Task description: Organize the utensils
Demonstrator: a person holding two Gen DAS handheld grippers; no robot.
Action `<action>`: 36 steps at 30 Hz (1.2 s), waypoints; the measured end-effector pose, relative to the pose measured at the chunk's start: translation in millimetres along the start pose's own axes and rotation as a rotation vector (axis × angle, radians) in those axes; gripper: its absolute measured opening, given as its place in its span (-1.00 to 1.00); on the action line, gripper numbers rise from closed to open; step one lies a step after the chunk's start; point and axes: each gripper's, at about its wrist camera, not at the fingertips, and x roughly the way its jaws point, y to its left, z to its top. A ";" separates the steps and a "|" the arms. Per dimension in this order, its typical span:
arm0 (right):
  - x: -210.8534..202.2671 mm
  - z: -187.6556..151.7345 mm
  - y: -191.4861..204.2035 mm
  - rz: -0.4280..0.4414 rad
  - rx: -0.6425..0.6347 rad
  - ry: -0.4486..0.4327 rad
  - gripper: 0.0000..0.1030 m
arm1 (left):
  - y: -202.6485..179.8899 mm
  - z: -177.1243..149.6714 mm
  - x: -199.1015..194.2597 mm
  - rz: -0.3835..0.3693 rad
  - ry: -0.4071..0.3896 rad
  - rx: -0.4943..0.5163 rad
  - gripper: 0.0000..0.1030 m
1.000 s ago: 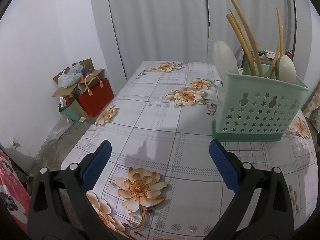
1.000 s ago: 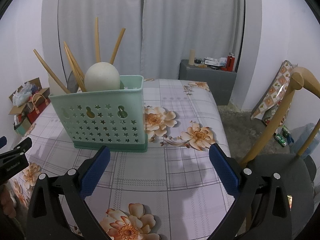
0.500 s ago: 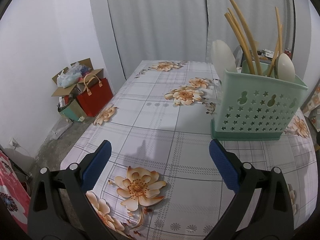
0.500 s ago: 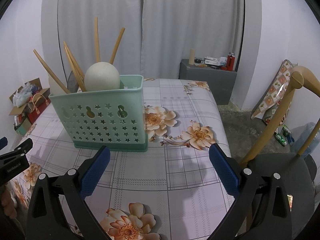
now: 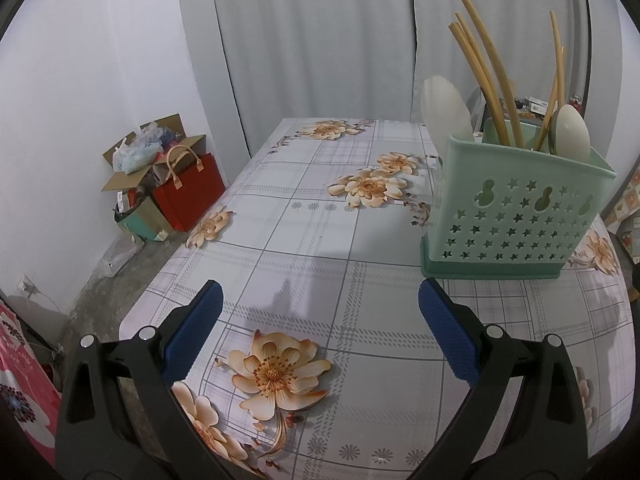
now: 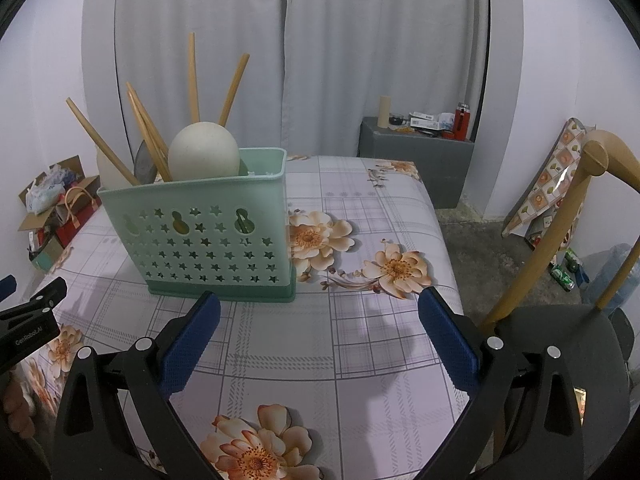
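A mint-green perforated utensil holder (image 5: 516, 216) (image 6: 212, 240) stands upright on the flowered tablecloth (image 5: 320, 280). Several wooden chopsticks (image 5: 486, 68) (image 6: 192, 80) and white spoons (image 5: 444, 108) (image 6: 202, 152) stick out of its top. My left gripper (image 5: 320, 304) hovers open over the cloth, left of and nearer than the holder, with nothing between its blue pads. My right gripper (image 6: 318, 308) is also open and empty, just in front of the holder's right corner. The left gripper's black body (image 6: 28, 320) shows at the left edge of the right wrist view.
A wooden chair back (image 6: 560, 216) stands off the table's right edge. A grey cabinet (image 6: 416, 160) with small items sits behind the table. A red bag (image 5: 188, 188) and boxes lie on the floor at left. White curtains hang at the back.
The left gripper has drifted slightly, so the holder sits a little lower and further left in its view. The right wrist view is nearly unchanged. Both grippers stay open.
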 end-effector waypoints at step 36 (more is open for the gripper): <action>10.3 -6.3 0.7 0.036 0.027 0.036 0.87 | 2.9 2.6 17.8 -0.023 0.041 0.013 0.83</action>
